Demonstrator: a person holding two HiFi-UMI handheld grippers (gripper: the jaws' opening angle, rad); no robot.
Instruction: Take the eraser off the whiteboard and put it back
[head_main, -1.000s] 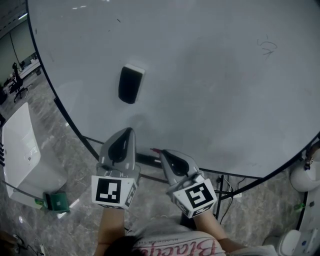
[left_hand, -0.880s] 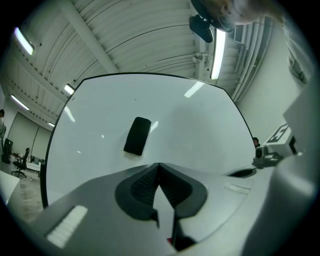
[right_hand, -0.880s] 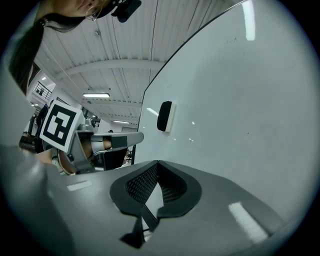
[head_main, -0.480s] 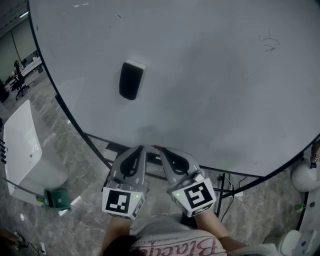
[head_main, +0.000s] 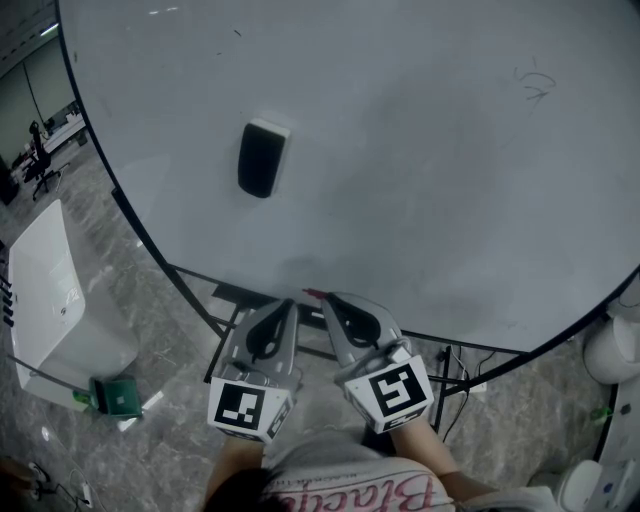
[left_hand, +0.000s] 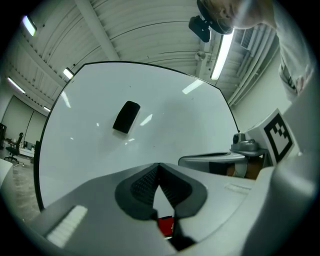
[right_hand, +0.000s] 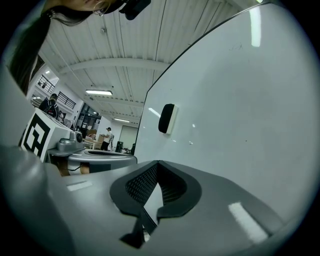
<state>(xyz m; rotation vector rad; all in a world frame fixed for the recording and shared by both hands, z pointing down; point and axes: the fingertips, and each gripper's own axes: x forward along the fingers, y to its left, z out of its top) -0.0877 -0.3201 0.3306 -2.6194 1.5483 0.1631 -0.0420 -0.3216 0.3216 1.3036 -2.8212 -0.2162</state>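
A black eraser with a white backing (head_main: 263, 160) sticks to the big whiteboard (head_main: 420, 180), upper left of its middle. It also shows in the left gripper view (left_hand: 126, 117) and the right gripper view (right_hand: 167, 119). Both grippers hang side by side below the board's lower edge, well short of the eraser. My left gripper (head_main: 286, 304) is shut with nothing in it, its pads (left_hand: 150, 182) meeting at the tip. My right gripper (head_main: 326, 300) is shut and empty as well, pads (right_hand: 150, 182) touching. Each gripper sees the other beside it.
The whiteboard's dark stand frame (head_main: 225, 295) runs under the board, with a red-tipped pen (head_main: 311, 295) lying by the gripper tips. A white desk (head_main: 45, 300) and a green box (head_main: 116, 400) sit on the marble floor at left. White gear (head_main: 608, 352) stands at right.
My left gripper has dropped from just below the eraser and come back beside the right one. The eraser has stayed on the board. The right gripper has held still.
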